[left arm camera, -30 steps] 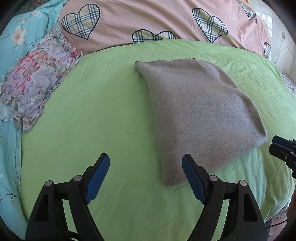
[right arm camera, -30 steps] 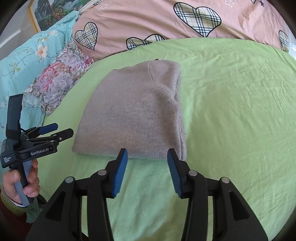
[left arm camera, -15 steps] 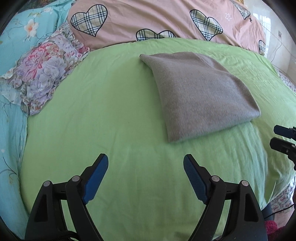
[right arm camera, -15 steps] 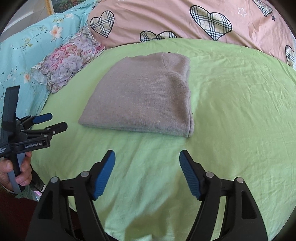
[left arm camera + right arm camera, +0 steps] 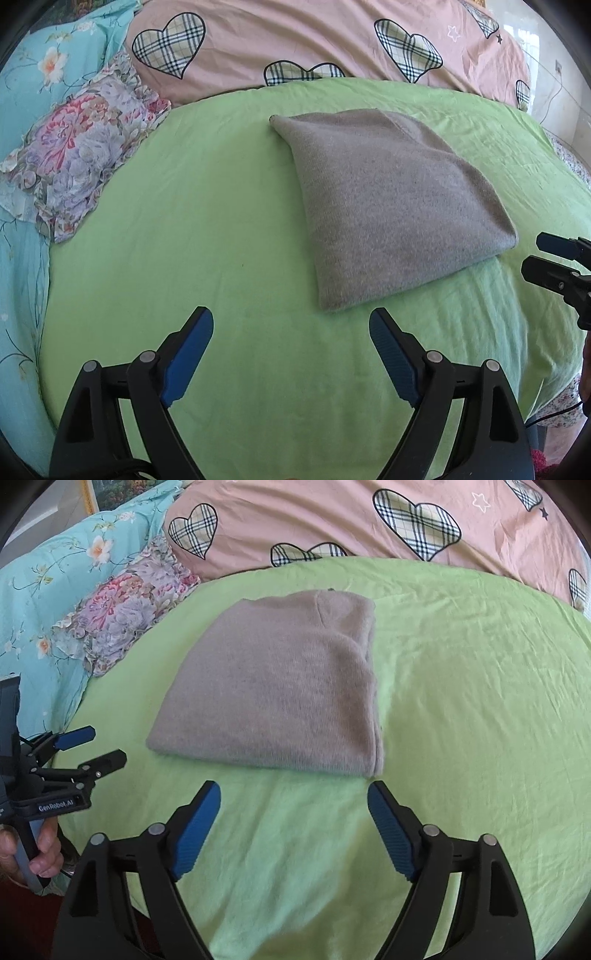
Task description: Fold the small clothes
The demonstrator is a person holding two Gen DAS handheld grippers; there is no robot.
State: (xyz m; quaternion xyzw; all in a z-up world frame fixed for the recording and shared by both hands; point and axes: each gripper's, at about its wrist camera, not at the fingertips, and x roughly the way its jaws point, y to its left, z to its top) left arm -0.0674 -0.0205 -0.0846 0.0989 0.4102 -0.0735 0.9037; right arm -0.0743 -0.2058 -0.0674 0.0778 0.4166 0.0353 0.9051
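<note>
Item one: a folded grey knitted garment (image 5: 391,206), roughly rectangular, is lying flat on a light green bed sheet (image 5: 221,229) that is spread over the bed. In the right wrist view the same garment (image 5: 280,686) is seen with its stacked layered edges along its right side and a smooth fold along its near edge.

Item two: the left tongs (image 5: 291,325), black-armed with blue ribbed pads, are being held wide apart above the bare sheet, just short of the garment's near corner; nothing is being gripped between them. They are also visible from the side in the right wrist view (image 5: 99,746), carried on a black handle by a person's hand (image 5: 40,853).

Item three: the right tongs (image 5: 293,797), of the same make, have just been opening and are now standing wide, with only sheet between the pads; the garment's near edge is lying just beyond the pad tips, untouched. Their tips are showing at the right edge of the left wrist view (image 5: 546,254).

Item four: bedding is being noted behind the sheet: a pink quilt printed with plaid hearts (image 5: 295,40), a floral ruffled pillow in pink and purple (image 5: 81,158), and a turquoise flowered coverlet (image 5: 33,77) at the left.
</note>
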